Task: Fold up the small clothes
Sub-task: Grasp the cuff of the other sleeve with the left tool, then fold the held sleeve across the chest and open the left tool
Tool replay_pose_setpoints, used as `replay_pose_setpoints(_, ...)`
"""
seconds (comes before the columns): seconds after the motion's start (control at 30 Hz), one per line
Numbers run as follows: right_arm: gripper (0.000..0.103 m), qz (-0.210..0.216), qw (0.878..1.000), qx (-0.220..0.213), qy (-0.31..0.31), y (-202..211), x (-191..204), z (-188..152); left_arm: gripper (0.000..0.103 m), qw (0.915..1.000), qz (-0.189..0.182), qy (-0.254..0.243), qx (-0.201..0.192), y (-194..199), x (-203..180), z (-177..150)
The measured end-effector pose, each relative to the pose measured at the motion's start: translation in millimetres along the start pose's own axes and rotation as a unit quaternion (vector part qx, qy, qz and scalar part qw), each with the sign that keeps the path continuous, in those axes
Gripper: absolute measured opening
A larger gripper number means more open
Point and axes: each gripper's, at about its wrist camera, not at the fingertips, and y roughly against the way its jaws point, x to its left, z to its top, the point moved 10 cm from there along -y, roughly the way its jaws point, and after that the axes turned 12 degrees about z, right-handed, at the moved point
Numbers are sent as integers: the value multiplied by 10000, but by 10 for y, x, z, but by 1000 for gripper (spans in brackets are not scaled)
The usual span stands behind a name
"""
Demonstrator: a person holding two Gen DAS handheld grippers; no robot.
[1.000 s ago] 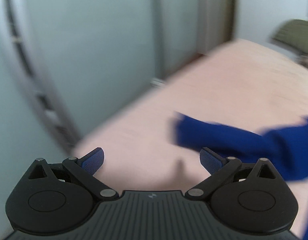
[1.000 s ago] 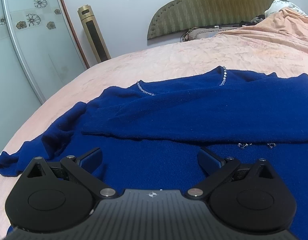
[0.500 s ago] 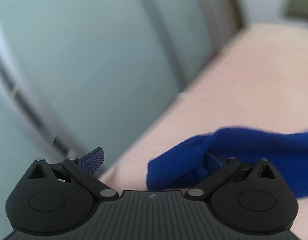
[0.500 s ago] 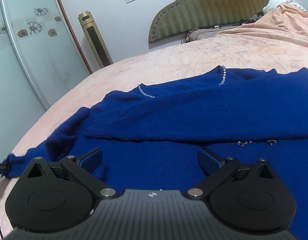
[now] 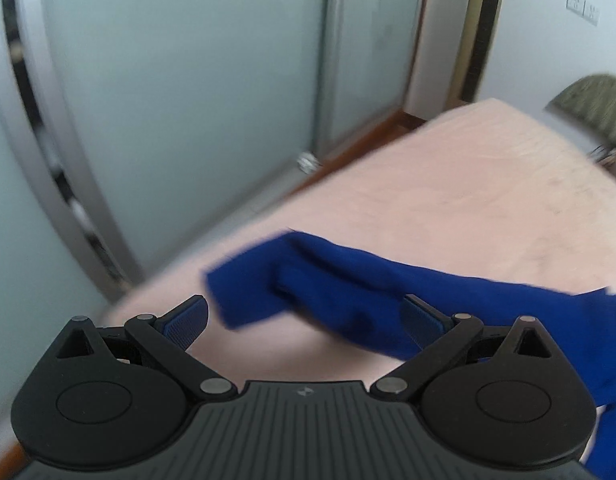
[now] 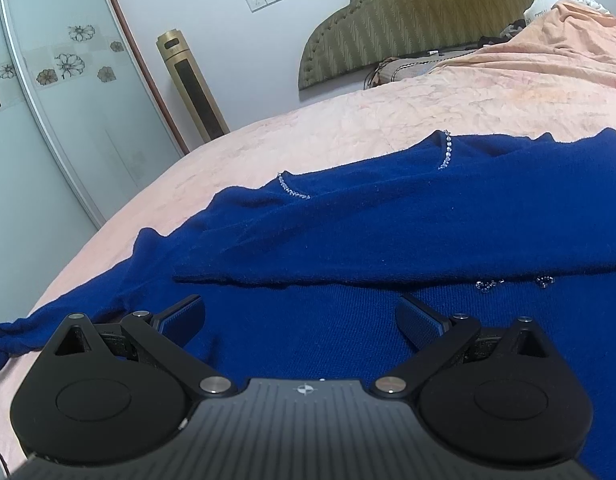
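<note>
- Two hand-held grippers gape empty: your left hand-held gripper (image 5: 303, 318) seems lined up on the sleeve cuff (image 5: 243, 288).
- Your right hand-held gripper (image 6: 299, 318) hovers over the sweater (image 6: 388, 240), ready to steady it.

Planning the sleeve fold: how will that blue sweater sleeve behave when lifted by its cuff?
Likely floppy: the sleeve lies limp and creased on the pink bedspread. Its fuzzy knit probably grips rather than slips. The rest of the blue sweater may drag along.

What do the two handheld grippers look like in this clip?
Both look identical. The left gripper and right gripper have matte black bodies with ribbed centres, two round discs, silver pivot pins, a small centre emblem and blue textured finger pads. No sleeves show.
</note>
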Motion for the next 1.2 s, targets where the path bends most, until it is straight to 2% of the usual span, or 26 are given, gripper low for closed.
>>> replay_pose_setpoints(0.1,102,39,10000,-28,-38,10,-12,-2,102,9967,-310,628,417,-58,-85,-99)
replay_pose_setpoints(0.2,102,83,9999,-66,-91,21,-19,-2,95,9849,-548,1479,709,-103,-82,-161)
replay_pose_setpoints(0.23,102,95,9999,-76,-106,24,-22,-1,83,9797,-572,1757,777,-149,-42,-186)
replay_pose_setpoints(0.27,102,101,9998,-83,-116,26,-23,0,65,9752,-562,1967,846,-129,34,-197)
replay_pose_setpoints(0.3,102,99,9998,-86,-117,25,-20,-1,56,9717,-503,2118,912,-263,87,-206)
replay_pose_setpoints(0.37,102,88,9999,-77,-101,28,-26,-4,29,9686,-278,2298,904,-319,157,-214)
replay_pose_setpoints(0.47,102,93,9999,-81,-107,29,-26,-4,8,9664,-228,2428,812,-307,202,-176)
replay_pose_setpoints(0.57,102,99,9999,-86,-113,28,-25,-4,5,9682,-24,2452,487,-248,258,-92)
replay_pose_setpoints(0.63,102,101,9998,-88,-114,28,-28,-5,5,9698,203,2430,78,-149,330,5)
replay_pose_setpoints(0.77,102,139,9997,-118,-160,31,-36,4,5,9665,604,2387,-727,39,443,158)
replay_pose_setpoints(0.83,102,163,9996,-137,-191,34,-43,8,5,9698,796,2087,-980,104,357,184)
replay_pose_setpoints(0.93,102,174,9995,-141,-202,38,-52,4,5,9821,751,1202,-1238,183,-72,241)
replay_pose_setpoints(1.0,102,188,9995,-153,-225,46,-60,7,5,9878,377,420,-1451,333,-514,209)
replay_pose_setpoints(1.03,102,210,9992,-185,-273,54,-68,15,5,9871,84,-67,-1600,459,-797,143)
replay_pose_setpoints(1.1,102,238,9982,-323,-441,100,-107,44,5,9784,-525,-863,-1806,680,-1295,-9)
replay_pose_setpoints(1.13,102,223,9974,-432,-540,142,-140,64,5,9693,-930,-1304,-1864,816,-1546,-158)
replay_pose_setpoints(1.17,102,186,9964,-536,-633,187,-177,80,5,9580,-1357,-1701,-1867,945,-1764,-327)
replay_pose_setpoints(1.2,102,135,9953,-629,-729,232,-217,100,5,9384,-1913,-2234,-1817,1093,-2007,-566)
